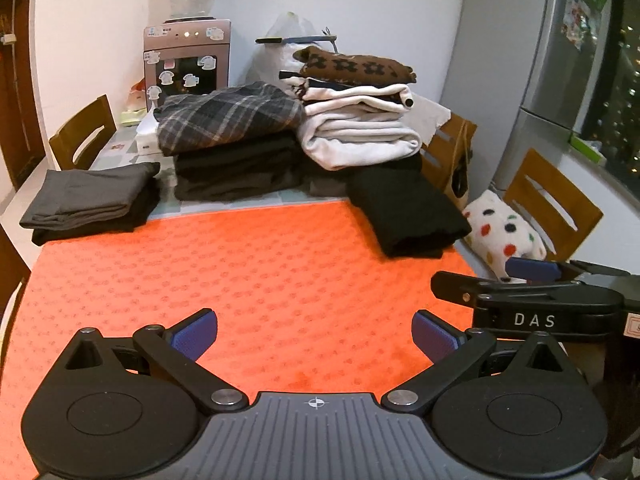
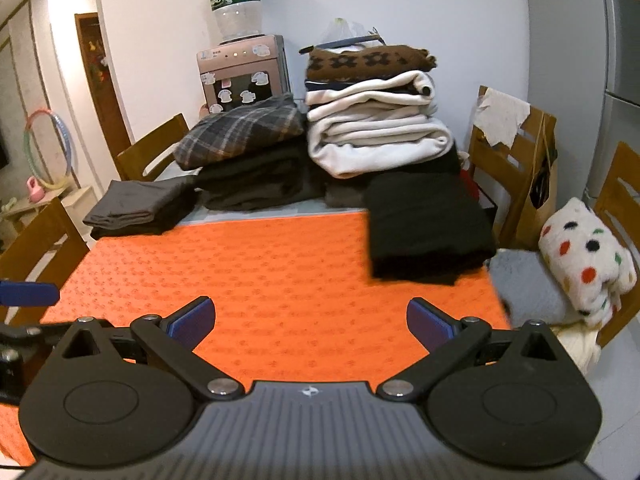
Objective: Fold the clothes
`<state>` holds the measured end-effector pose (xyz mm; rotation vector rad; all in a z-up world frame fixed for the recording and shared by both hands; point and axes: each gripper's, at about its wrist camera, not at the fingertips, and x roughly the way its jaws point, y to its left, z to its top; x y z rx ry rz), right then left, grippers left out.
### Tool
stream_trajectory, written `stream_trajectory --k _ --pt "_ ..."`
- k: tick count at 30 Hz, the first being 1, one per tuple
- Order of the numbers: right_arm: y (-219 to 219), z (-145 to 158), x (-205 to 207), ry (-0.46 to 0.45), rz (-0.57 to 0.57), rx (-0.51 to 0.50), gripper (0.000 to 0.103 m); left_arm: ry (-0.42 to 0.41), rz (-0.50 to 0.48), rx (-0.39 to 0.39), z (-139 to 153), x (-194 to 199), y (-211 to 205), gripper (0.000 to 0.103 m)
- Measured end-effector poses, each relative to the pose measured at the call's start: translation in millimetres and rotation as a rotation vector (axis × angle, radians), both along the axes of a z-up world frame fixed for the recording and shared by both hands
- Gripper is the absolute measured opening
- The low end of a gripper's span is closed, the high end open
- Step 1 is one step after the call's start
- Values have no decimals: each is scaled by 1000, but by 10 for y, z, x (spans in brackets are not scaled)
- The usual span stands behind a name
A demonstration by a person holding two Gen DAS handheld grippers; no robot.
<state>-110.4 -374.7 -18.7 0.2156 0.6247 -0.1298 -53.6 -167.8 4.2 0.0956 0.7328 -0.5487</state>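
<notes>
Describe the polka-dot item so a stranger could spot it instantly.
Start at the orange mat covering the table, then look off its right edge to the wooden chair by the fridge. On that seat lies the fluffy white bundle; unlike the plain dark and cream folded clothes on the table, it carries scattered coloured dots.

Around you stood a white wall (image 1: 360, 8), wooden chairs (image 2: 516, 148) on both sides of the worktop (image 1: 256, 264) with its orange mat, a silver fridge (image 1: 552, 72) beside a dark night window (image 1: 624, 92), and a brown door (image 2: 100, 80).
</notes>
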Motion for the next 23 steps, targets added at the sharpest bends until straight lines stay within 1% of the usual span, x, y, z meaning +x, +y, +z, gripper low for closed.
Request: stream_trajectory --k 5,9,11,13,16,23 --pt "567 9 66 0 -33 -19 103 18 -52 -5 -62 96 459 103" --pt "939 -17 122 6 -67 -33 103 19 -107 3 -143 118 707 103" --pt "1067 -23 142 6 -85 -45 103 6 -128 10 -172 126 799 103" --pt "1177 -19 156 7 -112 -58 103 -17 -139 22 -193 140 874 103" --pt "1264 -4 158 12 -157 -76 103 -29 -158 14 -206 203 971 103" --pt "1304 -13 139 35 -225 -81 103 -27 -197 -51 -218 320 1095 103"
